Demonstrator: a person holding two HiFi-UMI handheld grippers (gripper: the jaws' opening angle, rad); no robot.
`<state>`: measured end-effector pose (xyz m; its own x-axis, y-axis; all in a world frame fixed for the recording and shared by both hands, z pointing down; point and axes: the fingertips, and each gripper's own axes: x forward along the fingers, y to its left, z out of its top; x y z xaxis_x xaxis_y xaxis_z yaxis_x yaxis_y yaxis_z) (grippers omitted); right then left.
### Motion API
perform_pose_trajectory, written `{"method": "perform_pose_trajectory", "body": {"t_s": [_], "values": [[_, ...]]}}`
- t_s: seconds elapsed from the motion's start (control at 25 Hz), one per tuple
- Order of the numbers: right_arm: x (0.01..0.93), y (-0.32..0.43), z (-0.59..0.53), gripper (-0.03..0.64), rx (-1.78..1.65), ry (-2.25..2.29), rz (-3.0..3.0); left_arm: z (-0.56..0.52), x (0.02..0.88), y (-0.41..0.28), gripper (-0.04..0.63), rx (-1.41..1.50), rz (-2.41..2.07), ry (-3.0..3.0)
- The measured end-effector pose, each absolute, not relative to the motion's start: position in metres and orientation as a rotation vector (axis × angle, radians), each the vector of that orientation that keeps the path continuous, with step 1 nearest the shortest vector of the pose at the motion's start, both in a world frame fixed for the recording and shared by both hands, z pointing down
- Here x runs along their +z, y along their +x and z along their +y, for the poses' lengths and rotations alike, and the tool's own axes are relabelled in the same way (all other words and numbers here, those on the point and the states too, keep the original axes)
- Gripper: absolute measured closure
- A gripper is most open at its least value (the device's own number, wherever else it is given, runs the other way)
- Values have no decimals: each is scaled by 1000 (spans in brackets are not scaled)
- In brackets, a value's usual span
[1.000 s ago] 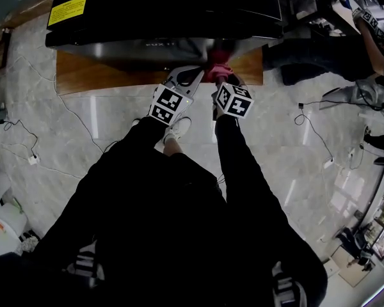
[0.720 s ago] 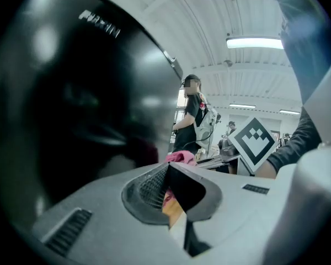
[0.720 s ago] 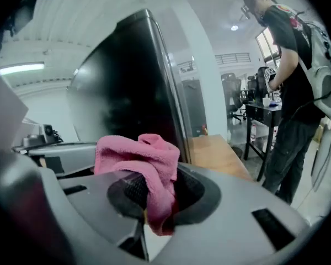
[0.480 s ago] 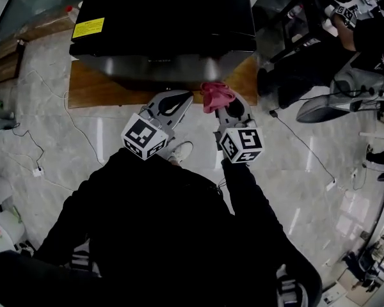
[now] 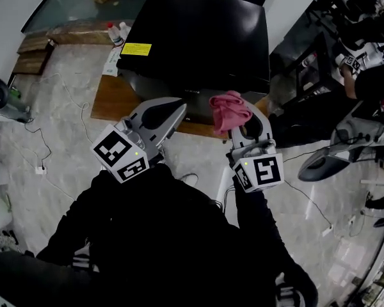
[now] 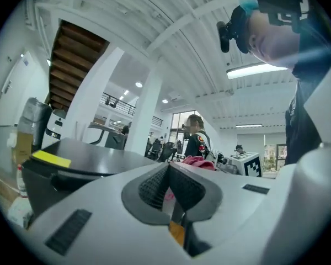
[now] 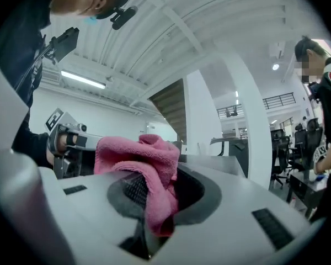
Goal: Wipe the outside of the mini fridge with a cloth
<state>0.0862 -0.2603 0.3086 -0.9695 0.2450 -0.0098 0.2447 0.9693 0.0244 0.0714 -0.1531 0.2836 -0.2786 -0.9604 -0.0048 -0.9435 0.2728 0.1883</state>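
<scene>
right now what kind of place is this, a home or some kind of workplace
Most likely an open-plan office or lab, not a home: office chairs along desks, long strip lights on a high ribbed ceiling, and another person standing in the background.

You stand on a shiny grey stone floor [image 5: 57, 107], and thin white cables [image 5: 40, 169] trail over it on your left. A low wooden board [image 5: 109, 98] lies on that floor, and two bottles [image 5: 117, 32] stand just past it. Off to your right, another person [image 5: 371, 69] in dark clothes is near a grey chair [image 5: 336, 162].
</scene>
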Motion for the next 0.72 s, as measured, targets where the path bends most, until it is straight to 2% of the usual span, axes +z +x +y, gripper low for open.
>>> {"method": "perform_pose_trajectory", "body": {"t_s": [0.2,0.48,0.72], "values": [[279,24,-221,529,235,413,3095,-86,252,1,589,-205,-2535,1740],[222,-30,-222,529,494,409,3059,-64,197,-61,589,-171,-2691,1700],[191,-118,-223,529,771,394,3031,-60,167,-151,589,-67,-2785,1681]]}}
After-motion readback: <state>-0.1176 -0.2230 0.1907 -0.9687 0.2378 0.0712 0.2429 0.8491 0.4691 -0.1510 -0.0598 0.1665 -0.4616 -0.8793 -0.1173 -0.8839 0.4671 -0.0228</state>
